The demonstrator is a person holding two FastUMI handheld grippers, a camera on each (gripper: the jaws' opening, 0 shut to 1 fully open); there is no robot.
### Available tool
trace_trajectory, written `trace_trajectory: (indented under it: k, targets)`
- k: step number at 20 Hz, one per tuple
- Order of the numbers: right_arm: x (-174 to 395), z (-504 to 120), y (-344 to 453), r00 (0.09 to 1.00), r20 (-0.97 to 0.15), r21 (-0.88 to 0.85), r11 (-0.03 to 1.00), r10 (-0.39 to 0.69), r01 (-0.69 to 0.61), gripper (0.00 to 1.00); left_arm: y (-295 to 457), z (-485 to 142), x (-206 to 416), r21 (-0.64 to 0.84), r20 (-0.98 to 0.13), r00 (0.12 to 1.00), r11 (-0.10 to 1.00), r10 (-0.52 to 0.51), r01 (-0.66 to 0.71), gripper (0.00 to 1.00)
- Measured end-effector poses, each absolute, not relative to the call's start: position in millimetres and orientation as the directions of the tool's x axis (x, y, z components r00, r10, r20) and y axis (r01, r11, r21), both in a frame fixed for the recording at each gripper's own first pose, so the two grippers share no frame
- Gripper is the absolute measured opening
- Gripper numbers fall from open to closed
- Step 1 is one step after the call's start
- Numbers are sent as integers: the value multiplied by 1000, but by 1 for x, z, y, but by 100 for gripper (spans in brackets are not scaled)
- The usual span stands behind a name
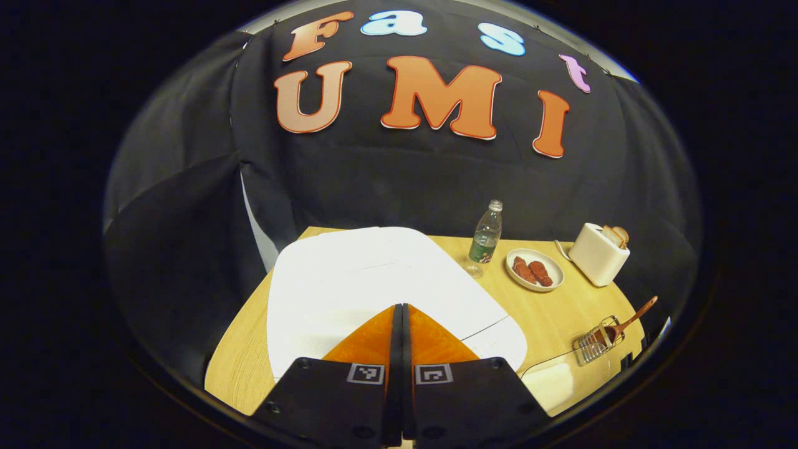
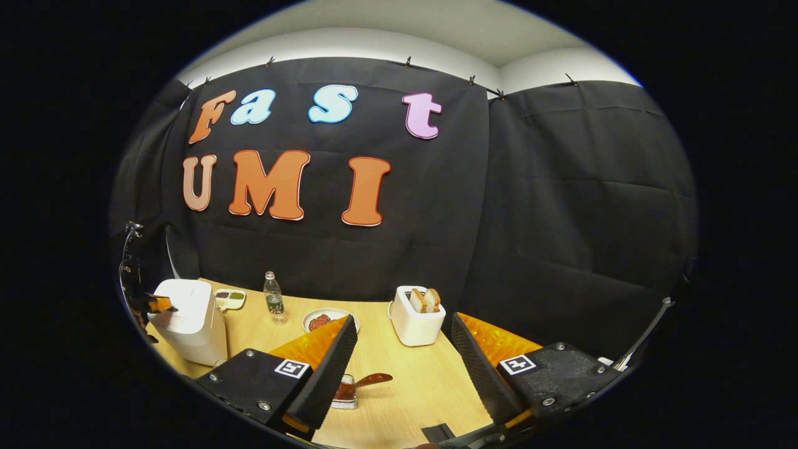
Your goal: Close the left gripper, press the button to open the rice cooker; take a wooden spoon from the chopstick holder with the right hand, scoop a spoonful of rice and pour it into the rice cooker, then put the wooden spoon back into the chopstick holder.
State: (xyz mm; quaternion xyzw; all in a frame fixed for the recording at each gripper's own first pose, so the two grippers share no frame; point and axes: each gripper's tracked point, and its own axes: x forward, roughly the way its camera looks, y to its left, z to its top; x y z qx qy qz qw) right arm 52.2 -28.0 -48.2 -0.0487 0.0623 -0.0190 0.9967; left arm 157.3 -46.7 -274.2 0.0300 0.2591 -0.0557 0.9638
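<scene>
The white rice cooker [image 1: 374,280] fills the near table in the left gripper view, lid down. My left gripper [image 1: 399,307] is shut with nothing in it, its tips right over the lid's front. In the right gripper view the left gripper [image 2: 167,307] rests against the top of the rice cooker [image 2: 190,321] at the far left. A wire chopstick holder [image 1: 592,343] holds the wooden spoon [image 1: 633,319], handle slanting up. My right gripper [image 2: 405,319] stands open above the table, with the chopstick holder [image 2: 346,399] and spoon [image 2: 371,379] just below its left finger.
A water bottle [image 1: 486,240], a plate of sausages [image 1: 535,269] and a white toaster [image 1: 598,252] with toast stand along the back of the wooden table [image 1: 561,312]. A small dish [image 2: 229,299] sits behind the cooker. Something white [image 1: 548,383] lies near the table's front right.
</scene>
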Motion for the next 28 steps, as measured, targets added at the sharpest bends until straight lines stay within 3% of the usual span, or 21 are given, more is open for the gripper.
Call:
trace_trajectory:
  k: [10, 17, 28]
  targets:
    - [49, -53, -12, 989, -145, -75, 997, -3, -8, 95, -45, -269, 150, 6, -508, 854, 991, -113, 135, 5]
    - [47, -50, -22, 992, -128, -55, 998, -15, 9, 95, -25, -140, 144, -10, -273, 961, 999, -52, 51, 4]
    - [66, -91, -23, 990, -142, 41, 999, 13, -7, 95, -8, -49, 99, -32, -118, 993, 999, -29, 26, 5]
